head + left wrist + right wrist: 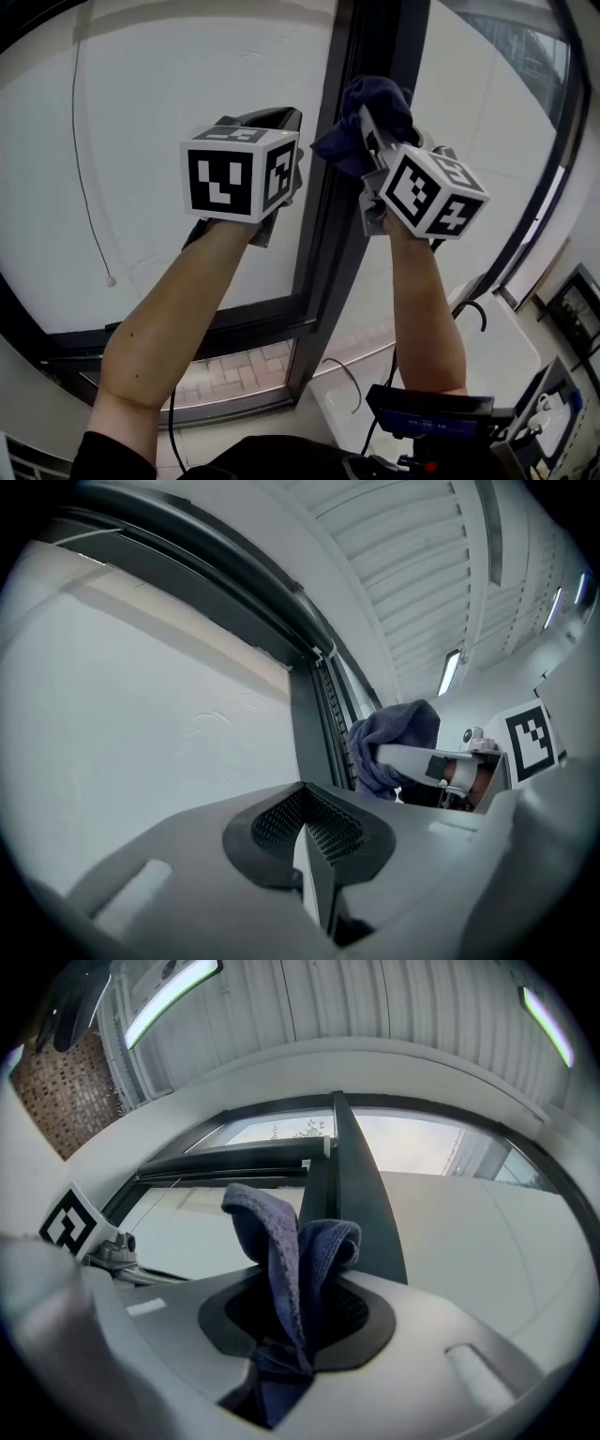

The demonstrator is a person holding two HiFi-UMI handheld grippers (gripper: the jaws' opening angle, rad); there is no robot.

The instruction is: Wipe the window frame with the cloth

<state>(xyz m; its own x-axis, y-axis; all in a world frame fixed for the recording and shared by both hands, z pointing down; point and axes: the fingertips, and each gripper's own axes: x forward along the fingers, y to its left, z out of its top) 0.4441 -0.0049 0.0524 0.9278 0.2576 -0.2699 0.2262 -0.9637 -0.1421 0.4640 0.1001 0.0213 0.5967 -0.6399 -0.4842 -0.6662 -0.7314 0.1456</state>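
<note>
**Blue cloth pinched in the right gripper and raised to the dark window frame**

The right gripper [371, 142] is clamped on a folded blue terry cloth [377, 97]. The cloth's soft, looped folds bunch out past the jaws, likely so that fabric rather than hard plastic meets the smooth, dark, upright window frame [328, 211]. The cloth sits high up, just right of the frame; whether it touches is unclear. The left gripper [279, 120] has its ribbed jaws together on nothing. It is held just left of the frame, before the flat, pale glass pane [141, 103], seemingly out of the wiping path.
</note>
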